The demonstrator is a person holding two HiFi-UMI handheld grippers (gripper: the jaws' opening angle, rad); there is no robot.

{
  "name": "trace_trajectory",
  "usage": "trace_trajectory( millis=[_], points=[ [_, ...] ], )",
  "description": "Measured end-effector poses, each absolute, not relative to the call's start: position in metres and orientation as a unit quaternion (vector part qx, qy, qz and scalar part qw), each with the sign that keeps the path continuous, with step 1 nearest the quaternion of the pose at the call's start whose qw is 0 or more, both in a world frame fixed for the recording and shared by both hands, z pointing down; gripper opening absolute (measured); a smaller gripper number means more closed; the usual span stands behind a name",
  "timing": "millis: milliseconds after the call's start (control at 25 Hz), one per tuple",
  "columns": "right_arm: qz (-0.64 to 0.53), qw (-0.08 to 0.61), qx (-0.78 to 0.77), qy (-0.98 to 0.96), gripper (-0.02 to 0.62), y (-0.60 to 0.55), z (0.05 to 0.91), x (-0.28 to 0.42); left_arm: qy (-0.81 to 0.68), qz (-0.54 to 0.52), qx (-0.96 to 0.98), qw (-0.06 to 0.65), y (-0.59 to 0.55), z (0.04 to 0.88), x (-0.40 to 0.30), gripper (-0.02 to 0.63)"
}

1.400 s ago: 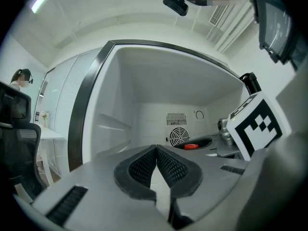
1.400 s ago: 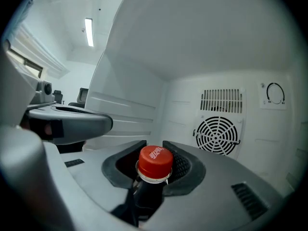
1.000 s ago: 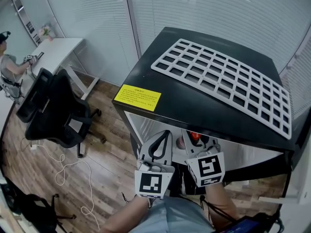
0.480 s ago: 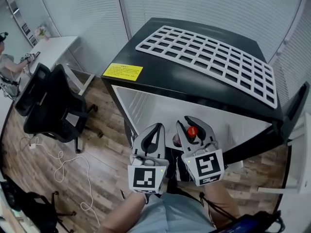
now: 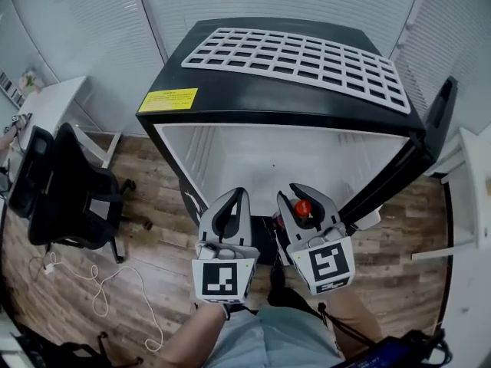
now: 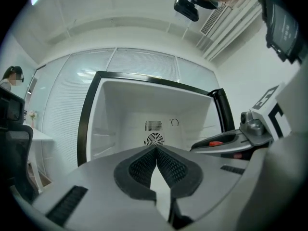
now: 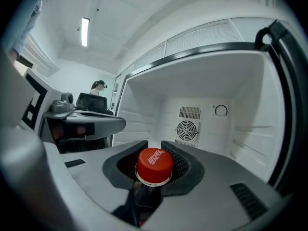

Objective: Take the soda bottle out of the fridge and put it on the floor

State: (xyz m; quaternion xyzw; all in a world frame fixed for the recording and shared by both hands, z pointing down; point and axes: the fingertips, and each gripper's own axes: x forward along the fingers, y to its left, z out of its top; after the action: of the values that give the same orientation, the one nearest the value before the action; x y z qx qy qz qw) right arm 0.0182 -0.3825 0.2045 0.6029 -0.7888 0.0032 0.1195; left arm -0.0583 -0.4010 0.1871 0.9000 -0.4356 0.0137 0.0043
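Soda bottle (image 7: 154, 166): red cap, white lettering, dark neck, upright
Right gripper (image 5: 305, 196): fingers pinching its neck, fridge (image 5: 268, 152) at 12 o'clock
Left gripper (image 5: 236, 196): fingers pressed together, empty

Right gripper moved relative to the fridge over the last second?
Yes. The right gripper, shut on the bottle, has backed out from under the fridge top's front edge and now sits clear of the opening.
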Motion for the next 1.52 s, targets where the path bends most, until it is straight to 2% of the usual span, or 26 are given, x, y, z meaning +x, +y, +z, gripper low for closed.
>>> trace_trajectory(
  millis=[320, 560, 1040, 1520],
  points=[
    [0.031, 0.115, 0.685, -0.718, 0.101, -0.335, 0.211, -0.001, -0.336, 0.016, 0.942, 0.014, -0.371, 0.199, -0.08, 0.017],
    [0.013, 0.093, 0.735, -0.672, 0.101, -0.293, 0.205, -0.008, -0.247, 0.035, 0.968, 0.007, -0.335, 0.215, -0.066, 0.017],
    [0.021, 0.076, 0.834, -0.545, 0.101, -0.117, 0.207, 0.049, -0.063, 0.048, 0.997, 0.002, -0.183, 0.228, 0.033, 0.017],
    [0.062, 0.102, 0.911, -0.394, 0.101, 0.109, 0.241, 0.093, 0.094, 0.045, 0.995, 0.004, 0.03, 0.238, 0.103, 0.017]
  ],
)
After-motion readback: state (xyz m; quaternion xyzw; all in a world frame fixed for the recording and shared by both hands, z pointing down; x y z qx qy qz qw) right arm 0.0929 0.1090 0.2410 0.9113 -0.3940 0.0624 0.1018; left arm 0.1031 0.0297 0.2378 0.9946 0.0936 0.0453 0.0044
